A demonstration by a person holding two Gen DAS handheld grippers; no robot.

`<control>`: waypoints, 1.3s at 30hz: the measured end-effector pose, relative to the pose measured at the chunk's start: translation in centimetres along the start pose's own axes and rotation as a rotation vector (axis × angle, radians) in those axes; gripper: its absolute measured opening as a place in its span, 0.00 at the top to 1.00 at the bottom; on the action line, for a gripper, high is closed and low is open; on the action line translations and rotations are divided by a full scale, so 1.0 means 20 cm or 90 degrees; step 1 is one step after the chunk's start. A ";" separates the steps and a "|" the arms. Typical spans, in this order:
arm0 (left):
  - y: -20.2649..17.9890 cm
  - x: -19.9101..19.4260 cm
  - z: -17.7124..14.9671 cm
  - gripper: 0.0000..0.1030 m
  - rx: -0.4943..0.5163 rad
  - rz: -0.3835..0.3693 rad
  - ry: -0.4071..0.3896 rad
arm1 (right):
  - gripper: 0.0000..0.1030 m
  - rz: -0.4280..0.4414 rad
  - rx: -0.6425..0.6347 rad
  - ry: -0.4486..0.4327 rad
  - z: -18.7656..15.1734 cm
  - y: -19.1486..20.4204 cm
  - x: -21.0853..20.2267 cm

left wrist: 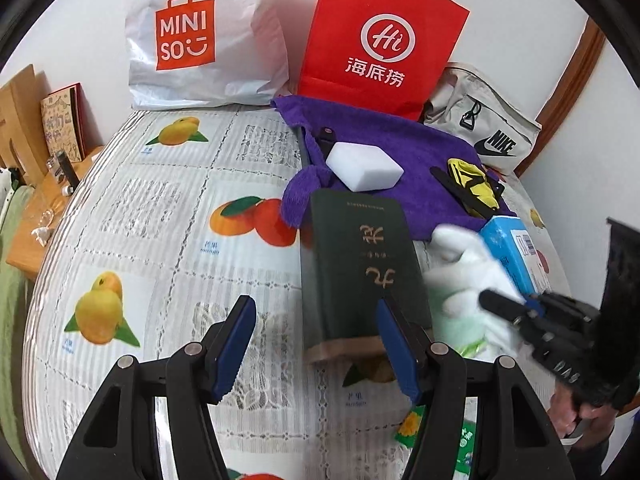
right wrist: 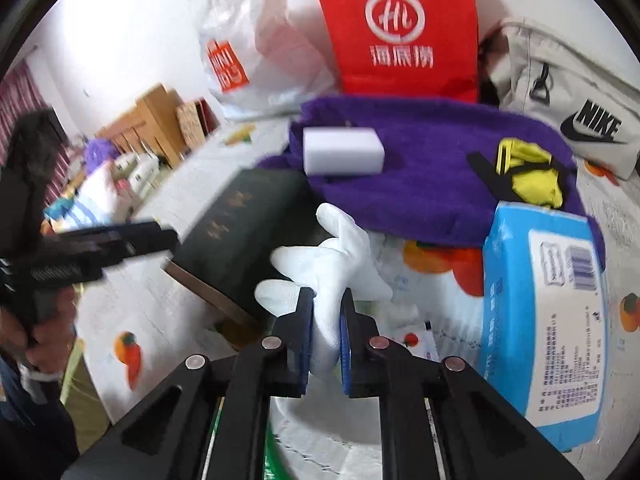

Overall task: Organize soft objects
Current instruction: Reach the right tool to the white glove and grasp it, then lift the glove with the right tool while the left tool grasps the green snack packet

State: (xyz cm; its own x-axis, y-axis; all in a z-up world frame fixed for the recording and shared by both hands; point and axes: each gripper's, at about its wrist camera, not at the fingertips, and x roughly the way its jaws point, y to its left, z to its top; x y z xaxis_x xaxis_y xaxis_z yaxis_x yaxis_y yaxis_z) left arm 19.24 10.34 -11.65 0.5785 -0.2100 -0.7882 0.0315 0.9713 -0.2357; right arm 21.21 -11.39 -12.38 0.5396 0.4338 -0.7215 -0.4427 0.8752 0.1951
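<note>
The right gripper (right wrist: 326,320) is clenched on a white glove (right wrist: 332,252). Its two pads pinch the cuff end, and the glove's fingers fan out away from the claw, toward the purple towel (right wrist: 432,184). So the glove's long axis runs straight ahead along the gripper's own fingers, with the cuff nearest the camera. The glove sits just in front of the towel's near edge, between the dark green book (right wrist: 240,220) on one side and the blue pack of wipes (right wrist: 544,300) on the other. Whether it is lifted clear of the fruit-print tablecloth (left wrist: 160,240) or only pinched up from it cannot be told.

The left gripper (left wrist: 316,340) is released, jaws apart with nothing between them; one pad stands in front of the book's near end (touching or only overlapping, hard to say). The right hand is plainly the one on the glove.

On the towel lie a white sponge block (left wrist: 364,166) and a yellow cloth with black straps (left wrist: 470,182). Behind the towel stand a red paper bag (left wrist: 380,40), a white plastic shopping bag (left wrist: 200,36) and a beige pouch (left wrist: 488,128); what is inside any of them is not visible.

The next move probably calls for carrying the glove to the towel or into a bag.
</note>
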 end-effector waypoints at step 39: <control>-0.61 0.14 -0.62 0.30 0.045 -0.004 0.088 | 0.89 -0.070 0.055 -0.112 -0.66 -0.30 -0.77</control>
State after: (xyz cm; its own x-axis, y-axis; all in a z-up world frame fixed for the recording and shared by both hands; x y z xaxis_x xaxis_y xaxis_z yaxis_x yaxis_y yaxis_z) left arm 10.33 -3.40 -18.05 0.4602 -0.2249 -0.8589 0.0948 0.9743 -0.2044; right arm 5.97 -26.14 -11.20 0.7013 0.3585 -0.6162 -0.3155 0.9312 0.1827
